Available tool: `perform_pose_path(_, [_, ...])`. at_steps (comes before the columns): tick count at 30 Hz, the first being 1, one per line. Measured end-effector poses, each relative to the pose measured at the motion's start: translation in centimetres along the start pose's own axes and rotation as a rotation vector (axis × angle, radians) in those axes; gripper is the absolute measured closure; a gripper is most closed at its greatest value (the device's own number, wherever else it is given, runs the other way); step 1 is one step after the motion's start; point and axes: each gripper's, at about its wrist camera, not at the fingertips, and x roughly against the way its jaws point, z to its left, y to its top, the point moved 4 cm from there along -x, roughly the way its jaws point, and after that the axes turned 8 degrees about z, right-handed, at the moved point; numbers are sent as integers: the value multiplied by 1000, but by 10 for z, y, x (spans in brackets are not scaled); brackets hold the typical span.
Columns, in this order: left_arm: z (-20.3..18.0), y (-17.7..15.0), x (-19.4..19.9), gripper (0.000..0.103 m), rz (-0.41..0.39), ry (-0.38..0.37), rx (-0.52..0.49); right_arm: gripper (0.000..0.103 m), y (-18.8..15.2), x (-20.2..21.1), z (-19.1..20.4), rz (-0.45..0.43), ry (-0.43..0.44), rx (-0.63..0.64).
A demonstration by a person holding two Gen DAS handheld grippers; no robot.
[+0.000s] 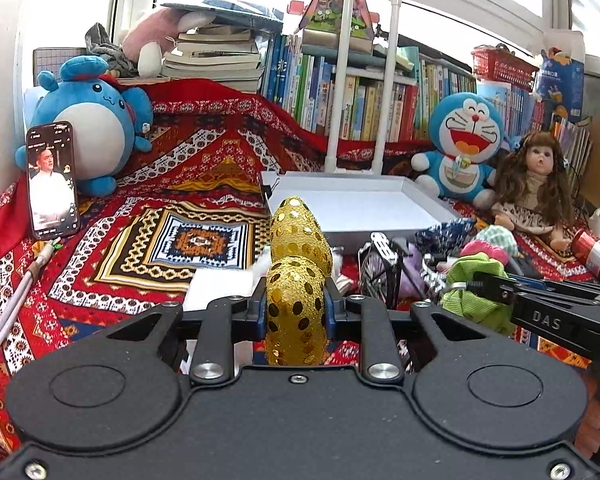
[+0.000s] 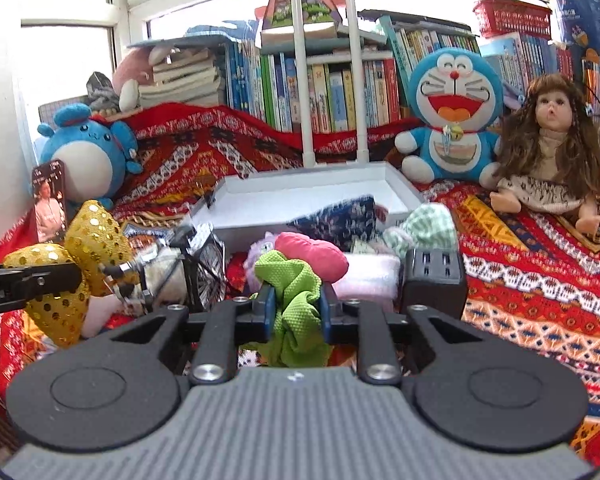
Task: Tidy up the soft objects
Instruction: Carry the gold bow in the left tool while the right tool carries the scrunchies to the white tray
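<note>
**Operator:** My left gripper [image 1: 296, 306] is clamped on the gold sequined bow [image 1: 298, 276]; both blue pads press into its lower lobe, and the upper lobe sticks up past the fingertips. My right gripper [image 2: 296, 308] is pinched shut on the green mesh cloth [image 2: 294, 304], which bunches between the fingers [image 2: 266, 308] and hangs below them.

**Observer:** Can you see each one from the other side?

**Operator:** Yes. In the right view the bow sits at the far left with the left gripper's black arm across it. In the left view the green cloth shows at the right, at the tip of the right gripper's arm.

**Observer:** What lies just past the fingers?

**Operator:** A heap of soft things: a pink cushion [image 2: 312, 258] just behind the green cloth, a pale pink folded towel [image 2: 370, 276] beside it, a green-checked fabric piece [image 2: 424, 226] and a dark blue flowered cloth [image 2: 340, 220] that leans over the near wall of the white tray [image 2: 400, 188]. A small model bicycle [image 2: 202, 264] stands between the bow and the heap, and a black block [image 2: 434, 280] stands to the right of the towel.

**Observer:** And further out?

**Operator:** All of it rests on a red patterned blanket [image 2: 532, 264]. A phone [image 1: 52, 180] leans against a round blue plush [image 1: 92, 120] on the left. On the right, a blue cat plush [image 2: 452, 120] sits beside a long-haired doll [image 2: 552, 148], with bookshelves [image 2: 324, 88] behind.
</note>
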Motion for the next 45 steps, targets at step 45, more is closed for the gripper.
perform_pose_path(45, [-6, 178, -107, 79, 189, -314, 154, 77, 151, -46, -59, 42, 79, -161])
